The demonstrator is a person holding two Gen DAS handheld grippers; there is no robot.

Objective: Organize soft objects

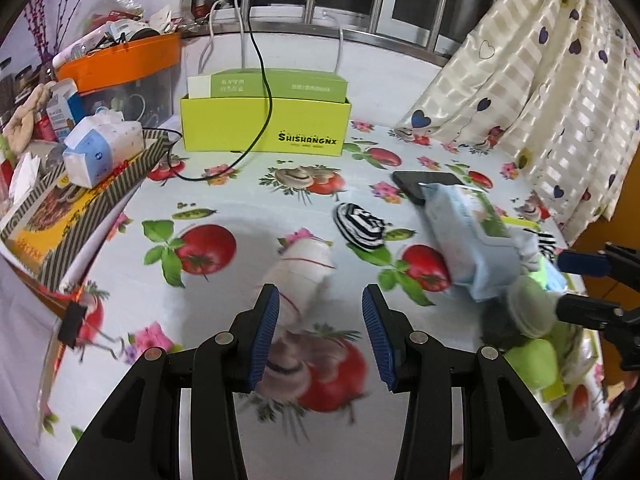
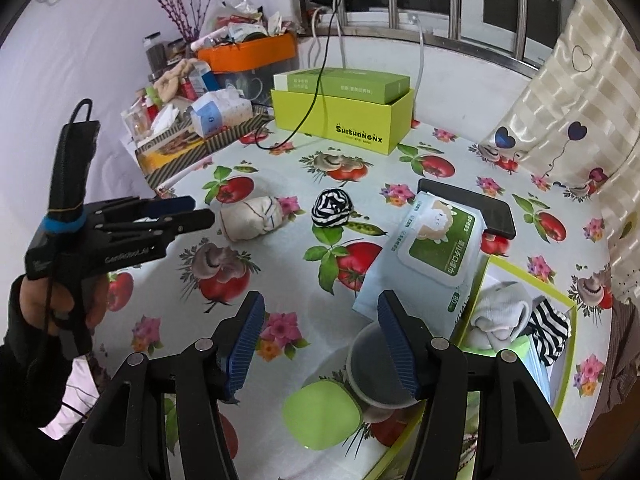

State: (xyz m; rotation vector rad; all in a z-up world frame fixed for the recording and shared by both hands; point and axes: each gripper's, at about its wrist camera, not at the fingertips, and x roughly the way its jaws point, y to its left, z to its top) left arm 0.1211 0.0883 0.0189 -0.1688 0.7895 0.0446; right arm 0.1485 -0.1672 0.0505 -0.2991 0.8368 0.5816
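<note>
left gripper (image 1: 320,336): nearest our lens; we find its jaws wide apart with nothing between the pads, hovering above the cloth.
cream sock (image 1: 302,266): we note a rolled bundle lying on the tablecloth (image 1: 240,208) just ahead of the left pads, not touched. blurred in the left view; clearer in the right view (image 2: 252,218).
cream sock handling: we judge it light, soft and compressible, unlikely to slip on ribbed pads. best taken across the thick middle of the roll, jaws straddling its short side, so the fold does not unroll.
striped sock (image 2: 334,207): black-and-white ball, free on the cloth between the cream sock and the wipes pack (image 2: 434,244). we judge it equally light and springy; grip across the centre.
right gripper (image 2: 320,340): jaws well open, holding nothing; a green lid (image 2: 322,416) and a grey cup (image 2: 372,364) lie beneath it, whether touched we cannot tell.
tray (image 2: 568,360): green-rimmed, at the right; it holds a white sock (image 2: 500,316) and a striped one (image 2: 548,330). we judge it the sorting place.
risk: we judge a shallow pinch on an outer layer would pull the roll loose.
wipes pack note: leans over the tray edge and rests on a phone (image 2: 476,204); soft but heavier than the socks.
</note>
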